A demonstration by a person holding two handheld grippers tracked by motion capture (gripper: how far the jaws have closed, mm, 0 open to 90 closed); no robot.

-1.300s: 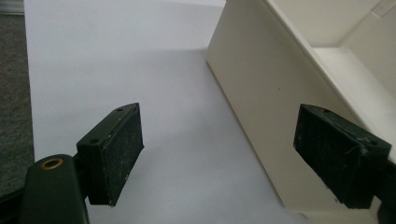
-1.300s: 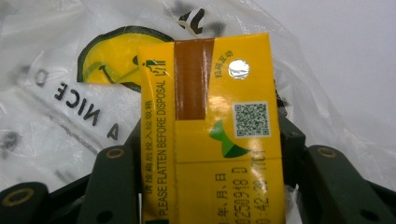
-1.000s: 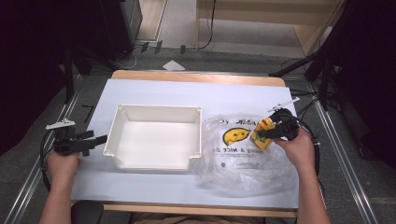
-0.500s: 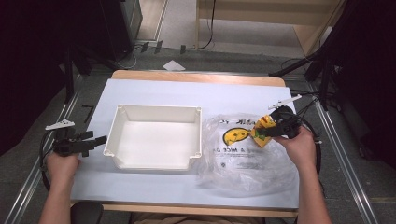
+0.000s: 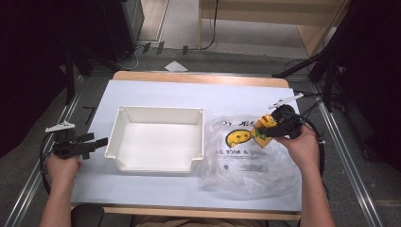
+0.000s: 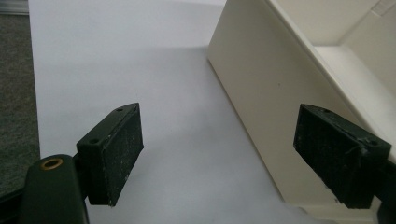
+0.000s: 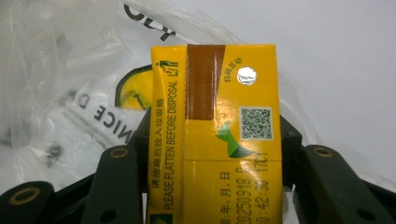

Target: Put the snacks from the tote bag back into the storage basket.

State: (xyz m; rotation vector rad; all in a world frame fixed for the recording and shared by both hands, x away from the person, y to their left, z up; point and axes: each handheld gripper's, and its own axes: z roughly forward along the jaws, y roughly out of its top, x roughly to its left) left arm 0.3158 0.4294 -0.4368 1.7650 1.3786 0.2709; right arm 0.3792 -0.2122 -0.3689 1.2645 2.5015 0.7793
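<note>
- Spreading under both grippers is a white table (image 5: pixel 156 92) with a wooden strip along its far edge; dark carpet and cables lie beyond it, and metal rails run along the floor on either side.
- Sitting just to the inner side of the left gripper (image 5: pixel 94 143) is a white bin (image 5: pixel 161 113), open-topped; in the left gripper view its outer wall (image 6: pixel 261 93) rises right beside the right-hand jaw, close to it though I cannot tell whether they touch.
- Lying under and in front of the right gripper (image 5: pixel 261 134) is a clear plastic bag (image 5: pixel 246 161) printed with a yellow smiley face, crumpled flat on the table between the bin's right wall and the table's right edge.
- Gripped in the right gripper is a yellow drink carton (image 7: pixel 215 135), both jaws pressed on its long sides; in the high view the carton (image 5: pixel 264 130) sits above the bag's right part.
- Resting low at the table's left edge, the left gripper stands wide apart with nothing between its pads (image 6: pixel 114 156), only bare table.
- Open room: bare white surface lies ahead of the left gripper along the bin's left side, and a broad free strip runs beyond the bin and the bag to the far edge.
</note>
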